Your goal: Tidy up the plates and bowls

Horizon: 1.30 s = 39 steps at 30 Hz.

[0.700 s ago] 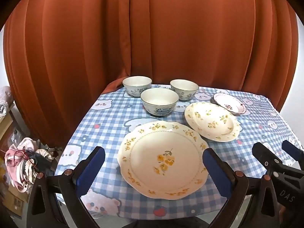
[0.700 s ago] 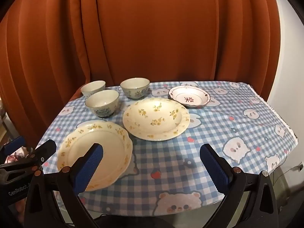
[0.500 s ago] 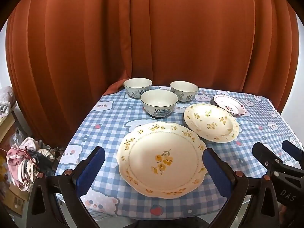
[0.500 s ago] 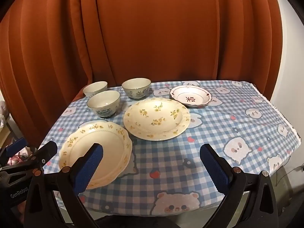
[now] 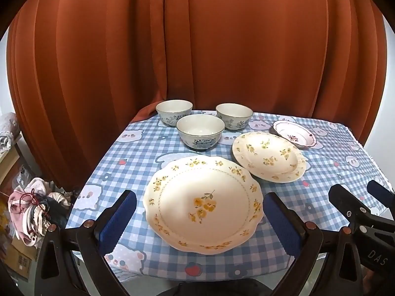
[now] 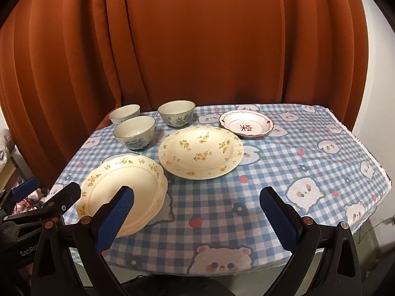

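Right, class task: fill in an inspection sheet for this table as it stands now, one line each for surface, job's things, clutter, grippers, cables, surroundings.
Surface: table under a blue checked bear tablecloth.
Job's things: three bowls at the back left, large flowered plate in front, deep flowered plate beside it, small red-marked plate behind; none stacked.
Clutter: nothing seen on the table.
Grippers: left hand-held gripper and right hand-held gripper open, holding nothing.
Cables: nothing seen clearly.
Surroundings: rust curtain behind; bundle of cloth on the floor at left.

"DAS" stands in white on the right gripper (image 5: 363, 212), "GenRob", cut off, on the left gripper (image 6: 47, 192), and a red character marks the small plate (image 6: 246, 123).
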Each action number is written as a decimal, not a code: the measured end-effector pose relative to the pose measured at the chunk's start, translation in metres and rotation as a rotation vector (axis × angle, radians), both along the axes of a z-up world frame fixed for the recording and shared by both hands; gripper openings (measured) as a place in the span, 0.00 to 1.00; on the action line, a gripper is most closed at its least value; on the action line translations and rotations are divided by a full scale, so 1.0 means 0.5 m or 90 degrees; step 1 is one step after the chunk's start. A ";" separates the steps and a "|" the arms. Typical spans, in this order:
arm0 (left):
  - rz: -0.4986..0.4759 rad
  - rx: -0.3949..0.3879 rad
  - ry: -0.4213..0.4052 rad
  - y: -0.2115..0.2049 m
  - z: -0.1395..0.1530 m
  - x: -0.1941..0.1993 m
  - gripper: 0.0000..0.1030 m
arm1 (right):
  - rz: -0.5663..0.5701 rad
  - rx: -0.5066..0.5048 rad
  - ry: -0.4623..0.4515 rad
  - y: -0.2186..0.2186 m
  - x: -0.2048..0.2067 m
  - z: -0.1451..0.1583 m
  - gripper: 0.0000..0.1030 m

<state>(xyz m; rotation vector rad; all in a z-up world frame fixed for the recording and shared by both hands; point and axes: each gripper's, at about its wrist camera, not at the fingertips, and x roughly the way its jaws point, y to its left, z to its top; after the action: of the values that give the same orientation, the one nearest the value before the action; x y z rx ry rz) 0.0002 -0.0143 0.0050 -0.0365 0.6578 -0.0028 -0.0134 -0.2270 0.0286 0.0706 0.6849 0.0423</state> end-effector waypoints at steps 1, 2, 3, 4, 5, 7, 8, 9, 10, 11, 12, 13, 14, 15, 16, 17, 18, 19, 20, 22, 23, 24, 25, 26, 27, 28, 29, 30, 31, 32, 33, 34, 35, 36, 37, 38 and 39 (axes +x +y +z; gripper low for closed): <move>0.000 0.001 -0.001 -0.003 0.001 0.001 1.00 | 0.000 0.001 -0.001 -0.001 0.001 0.001 1.00; 0.001 0.003 -0.002 -0.005 0.001 0.001 0.99 | 0.001 0.002 -0.001 -0.003 0.003 0.001 1.00; 0.002 0.004 -0.005 -0.010 0.000 -0.002 0.99 | 0.002 0.004 0.001 -0.004 0.006 0.000 1.00; 0.001 0.005 -0.006 -0.011 0.001 -0.001 0.99 | 0.002 0.006 0.002 -0.005 0.008 0.000 1.00; 0.001 0.006 -0.007 -0.013 0.000 -0.001 0.99 | 0.002 0.007 0.003 -0.006 0.011 0.000 1.00; 0.003 0.008 -0.009 -0.017 -0.001 -0.003 0.99 | 0.002 0.006 0.002 -0.006 0.016 0.000 1.00; 0.001 0.007 -0.010 -0.014 -0.003 -0.004 0.99 | 0.002 0.005 0.002 -0.005 0.020 0.000 1.00; 0.001 0.006 -0.011 -0.013 -0.004 -0.007 0.99 | 0.000 0.004 -0.003 -0.010 0.002 -0.005 1.00; 0.001 0.006 -0.013 -0.013 -0.003 -0.005 0.99 | -0.003 -0.001 -0.005 -0.010 0.005 -0.004 1.00; 0.002 0.007 -0.013 -0.015 -0.003 -0.005 0.99 | -0.004 -0.001 -0.007 -0.013 0.001 -0.004 1.00; 0.002 0.008 -0.014 -0.017 -0.004 -0.006 0.99 | -0.004 0.000 -0.007 -0.014 0.004 -0.004 1.00; 0.002 0.009 -0.014 -0.016 -0.004 -0.006 0.99 | -0.004 0.001 -0.006 -0.014 0.006 -0.004 1.00; 0.002 0.007 -0.014 -0.015 -0.004 -0.006 0.99 | -0.006 0.001 -0.005 -0.015 0.009 -0.004 1.00; 0.003 0.009 -0.014 -0.016 -0.003 -0.005 0.99 | -0.006 0.002 -0.005 -0.015 0.012 -0.004 1.00; 0.003 0.009 -0.014 -0.016 -0.003 -0.004 0.99 | -0.006 0.002 -0.005 -0.015 0.016 -0.003 1.00; 0.003 0.008 -0.015 -0.016 -0.004 -0.006 0.98 | -0.006 0.002 -0.004 -0.014 0.019 -0.003 1.00; 0.003 0.009 -0.015 -0.017 -0.004 -0.007 0.98 | -0.005 0.002 -0.003 -0.012 0.023 -0.002 1.00; 0.003 0.009 -0.015 -0.016 -0.004 -0.004 0.98 | -0.006 0.000 -0.009 -0.016 0.002 0.001 1.00; 0.003 0.010 -0.016 -0.018 -0.005 -0.008 0.98 | -0.006 -0.001 -0.009 -0.015 0.005 0.001 1.00; 0.003 0.010 -0.017 -0.017 -0.005 -0.007 0.98 | -0.007 0.000 -0.009 -0.016 0.009 -0.001 1.00; 0.003 0.010 -0.018 -0.018 -0.006 -0.008 0.98 | -0.006 0.000 -0.008 -0.015 0.012 -0.001 1.00; 0.003 0.011 -0.017 -0.020 -0.006 -0.008 0.97 | -0.006 0.001 -0.009 -0.015 0.014 -0.001 1.00; 0.003 0.011 -0.017 -0.020 -0.006 -0.007 0.97 | -0.006 0.001 -0.009 -0.016 0.013 -0.002 1.00; 0.004 0.011 -0.018 -0.021 -0.007 -0.009 0.97 | -0.007 0.001 -0.008 -0.015 0.016 -0.003 1.00; 0.004 0.011 -0.018 -0.021 -0.007 -0.009 0.97 | -0.007 0.000 -0.009 -0.015 0.016 -0.003 1.00; 0.004 0.011 -0.018 -0.022 -0.007 -0.009 0.97 | -0.007 0.000 -0.009 -0.015 0.018 -0.003 1.00; 0.004 0.012 -0.018 -0.022 -0.006 -0.007 0.97 | -0.007 0.001 -0.010 -0.016 0.018 -0.004 1.00; 0.004 0.012 -0.019 -0.024 -0.007 -0.010 0.97 | -0.007 0.000 -0.011 -0.016 0.018 -0.003 1.00; 0.004 0.012 -0.020 -0.023 -0.006 -0.008 0.97 | -0.008 0.000 -0.010 -0.017 0.019 -0.004 1.00; 0.004 0.012 -0.019 -0.024 -0.006 -0.008 0.97 | -0.008 0.000 -0.011 -0.017 0.019 -0.004 1.00; 0.004 0.013 -0.020 -0.024 -0.005 -0.006 0.97 | -0.009 0.000 -0.011 -0.019 0.019 -0.004 1.00; 0.003 0.013 -0.019 -0.023 -0.005 -0.003 0.97 | -0.009 0.000 -0.011 -0.019 0.019 -0.004 1.00; 0.005 0.013 -0.020 -0.025 -0.006 -0.007 0.97 | -0.009 0.000 -0.011 -0.019 0.020 -0.004 1.00; 0.005 0.013 -0.020 -0.026 -0.006 -0.008 0.97 | -0.010 0.000 -0.010 -0.020 0.021 -0.004 1.00; 0.005 0.013 -0.020 -0.026 -0.006 -0.008 0.97 | -0.011 0.000 -0.010 -0.020 0.021 -0.005 1.00; 0.006 0.014 -0.020 -0.027 -0.006 -0.009 0.97 | -0.012 0.000 -0.010 -0.020 0.020 -0.005 1.00; 0.006 0.014 -0.020 -0.028 -0.007 -0.009 0.96 | -0.013 0.000 -0.009 -0.020 0.019 -0.006 1.00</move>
<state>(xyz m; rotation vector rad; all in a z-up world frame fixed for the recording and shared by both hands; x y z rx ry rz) -0.0044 -0.0282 0.0017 -0.0190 0.6254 0.0127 -0.0036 -0.2370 0.0258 0.0771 0.6693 0.0225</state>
